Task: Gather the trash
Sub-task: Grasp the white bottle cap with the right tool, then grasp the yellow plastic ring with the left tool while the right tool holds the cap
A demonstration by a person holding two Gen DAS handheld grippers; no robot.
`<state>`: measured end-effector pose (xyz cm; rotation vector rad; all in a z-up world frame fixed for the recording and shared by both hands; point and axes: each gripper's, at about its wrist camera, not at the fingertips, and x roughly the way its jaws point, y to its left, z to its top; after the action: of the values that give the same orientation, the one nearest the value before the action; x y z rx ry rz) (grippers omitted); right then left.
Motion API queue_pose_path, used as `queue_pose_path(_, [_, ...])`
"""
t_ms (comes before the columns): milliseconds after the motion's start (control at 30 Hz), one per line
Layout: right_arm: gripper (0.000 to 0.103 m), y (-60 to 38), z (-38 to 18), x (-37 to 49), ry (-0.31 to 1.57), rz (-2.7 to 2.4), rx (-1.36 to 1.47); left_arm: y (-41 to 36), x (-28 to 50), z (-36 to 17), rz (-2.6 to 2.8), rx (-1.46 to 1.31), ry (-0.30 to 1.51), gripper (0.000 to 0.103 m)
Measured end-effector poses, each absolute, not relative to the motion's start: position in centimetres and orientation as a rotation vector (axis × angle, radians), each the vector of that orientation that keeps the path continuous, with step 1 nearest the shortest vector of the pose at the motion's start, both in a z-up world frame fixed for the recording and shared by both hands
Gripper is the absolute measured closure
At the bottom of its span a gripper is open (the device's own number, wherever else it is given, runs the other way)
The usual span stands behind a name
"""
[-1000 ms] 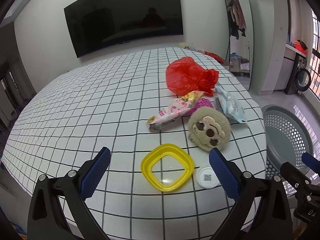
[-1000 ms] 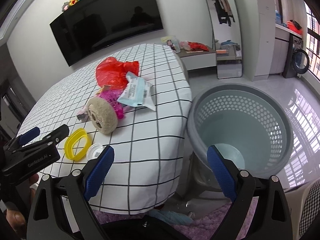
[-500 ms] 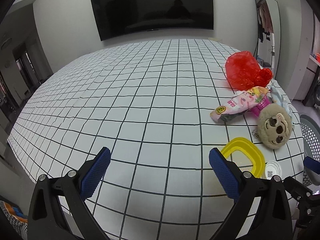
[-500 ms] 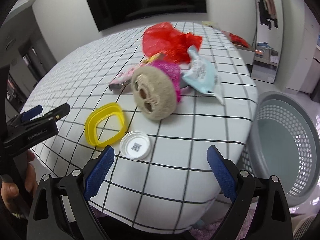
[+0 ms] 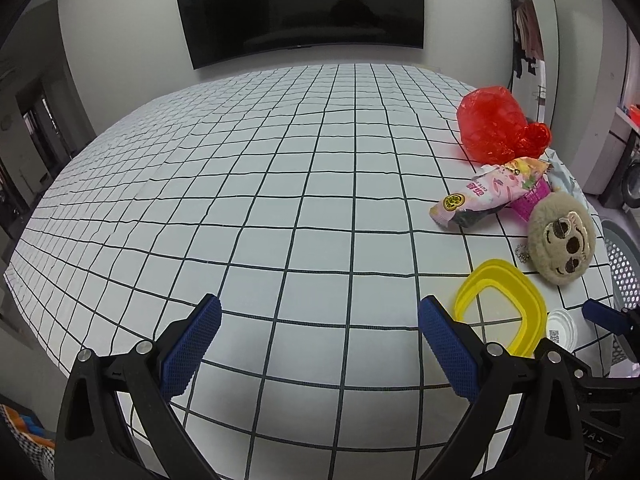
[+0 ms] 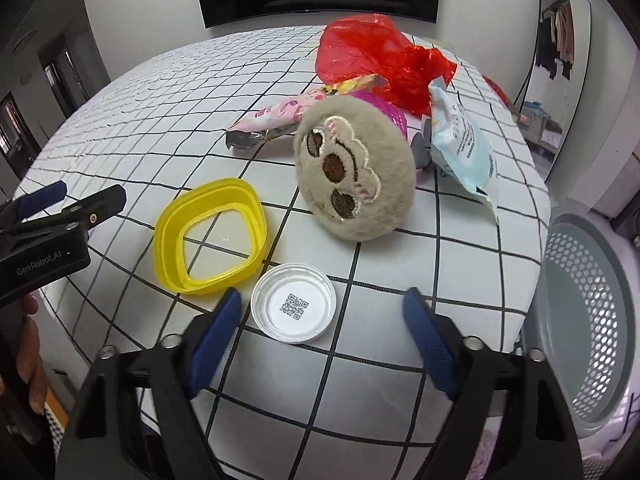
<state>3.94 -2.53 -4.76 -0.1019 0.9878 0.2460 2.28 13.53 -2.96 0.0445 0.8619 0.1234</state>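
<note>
White walls. A large black television [image 5: 298, 8] hangs on the far wall. A tall mirror [image 5: 532, 40] leans at right. Dark doorway [image 5: 36, 132] at left.

Wide bare stretch of checked tablecloth [image 5: 280, 184] ahead of left gripper [image 5: 316, 344]. Crowded near right gripper [image 6: 320, 320]: white lid [image 6: 294, 302] between jaws, yellow ring [image 6: 210, 236] just left, plush toy [image 6: 354, 168] beyond, wrappers [image 6: 460, 144] behind it.

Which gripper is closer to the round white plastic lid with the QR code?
Right. The right gripper hangs open just above the round white plastic lid. The left gripper sits off to its left, beyond the yellow plastic ring.
</note>
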Motion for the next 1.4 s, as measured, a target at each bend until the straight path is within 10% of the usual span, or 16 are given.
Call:
queue_pose_path(200, [0.064, -2.0, -4.5, 3.3, 0.963, 0.274, -0.134, 12.1, 1.9, -2.9, 0.068, 0.073, 0.867, 0.006])
queue_pose_path(1233, [0.064, -11.5, -3.5, 1.8, 0.951, 0.167, 0.177, 4.5, 3.9, -6.2, -0.206, 0.088, 0.996, 0.006])
queue_pose_path(1400, [0.064, -11.7, -3.8, 2.0, 0.956, 0.166, 0.187, 4.9, 4.2, -5.9, -0.203, 0.098, 0.973, 0.027])
